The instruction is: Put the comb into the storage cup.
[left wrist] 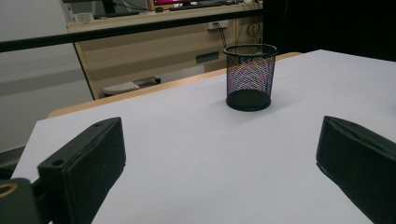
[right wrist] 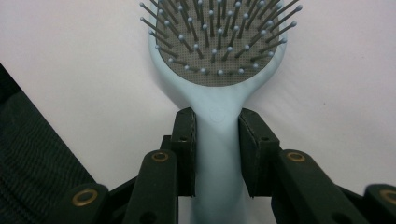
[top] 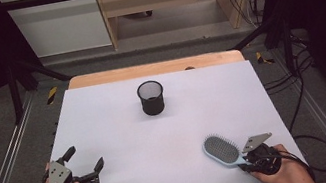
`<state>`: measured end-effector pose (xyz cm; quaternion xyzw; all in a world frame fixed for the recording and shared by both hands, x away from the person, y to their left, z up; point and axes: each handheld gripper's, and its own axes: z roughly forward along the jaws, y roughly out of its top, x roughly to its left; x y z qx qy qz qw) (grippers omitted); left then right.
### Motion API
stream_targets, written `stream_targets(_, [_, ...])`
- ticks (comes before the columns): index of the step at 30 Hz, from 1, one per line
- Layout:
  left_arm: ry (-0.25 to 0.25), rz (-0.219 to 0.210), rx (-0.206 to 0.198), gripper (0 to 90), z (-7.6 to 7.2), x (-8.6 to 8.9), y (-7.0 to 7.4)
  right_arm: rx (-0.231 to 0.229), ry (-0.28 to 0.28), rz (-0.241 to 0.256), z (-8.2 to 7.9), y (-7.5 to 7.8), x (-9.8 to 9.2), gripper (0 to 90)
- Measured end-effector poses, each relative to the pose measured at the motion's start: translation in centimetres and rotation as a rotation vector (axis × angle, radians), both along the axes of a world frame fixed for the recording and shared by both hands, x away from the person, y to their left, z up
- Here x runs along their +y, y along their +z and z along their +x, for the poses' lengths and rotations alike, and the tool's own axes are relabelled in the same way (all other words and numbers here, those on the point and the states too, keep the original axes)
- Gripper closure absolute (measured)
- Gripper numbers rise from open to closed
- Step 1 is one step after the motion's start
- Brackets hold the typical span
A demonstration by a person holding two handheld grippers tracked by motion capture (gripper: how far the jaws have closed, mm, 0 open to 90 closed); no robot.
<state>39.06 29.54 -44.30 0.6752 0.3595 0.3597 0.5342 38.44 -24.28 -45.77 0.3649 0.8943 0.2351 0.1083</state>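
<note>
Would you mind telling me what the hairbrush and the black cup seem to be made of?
Hairbrush: apparently smooth pale-blue plastic, matte sheen, grey cushion pad with ball-tipped pins. Black cup: looks like dark-coated wire mesh, since the background shows through its walls.

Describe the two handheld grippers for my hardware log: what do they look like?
Both grippers are black with two blocky jaws. The left gripper carries a grey three-cornered plate dotted with small holes; the right gripper has a similar grey plate. In the right gripper view, brass-coloured rivets mark the linkage arms. A dark cable trails from each. No sleeves are visible.
</note>
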Motion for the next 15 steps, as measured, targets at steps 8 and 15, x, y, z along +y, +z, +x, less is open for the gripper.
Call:
stream_targets(8, [-0.005,0.003,0.002,1.5,0.1,-0.2,0.0,-0.077,0.007,0.103,1.3,1.0,0.7,69.7])
stream_targets(15, [-0.015,0.003,-0.004,1.5,0.0,-0.2,0.1,-0.171,-0.031,0.191,4.6,1.9,2.0,69.8])
